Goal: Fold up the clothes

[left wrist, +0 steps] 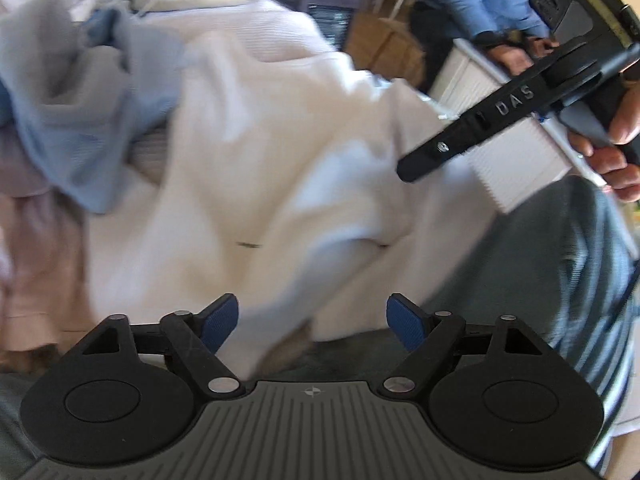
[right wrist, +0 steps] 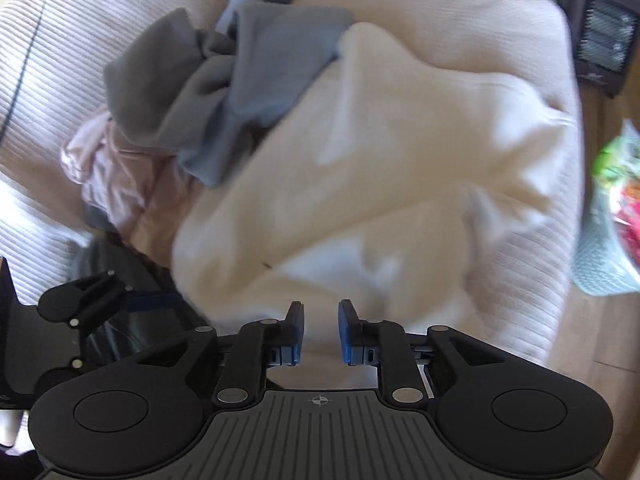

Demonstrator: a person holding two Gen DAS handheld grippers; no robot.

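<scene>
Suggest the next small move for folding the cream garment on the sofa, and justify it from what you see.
Probably lower the right gripper onto the near edge of the cream garment and close on it. Its jaws stand narrowly apart with nothing between them, the left gripper is open and empty, and the garment lies crumpled, unfolded, beside the grey garment.

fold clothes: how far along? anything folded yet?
Done: nothing visibly folded. The cream knit garment lies rumpled across the ribbed sofa cushion.
In hand: nothing. The left gripper is open and the right gripper stands narrowly apart, both empty above the cream piece.
Left: the cream piece, the crumpled grey garment and the pink garment.
</scene>
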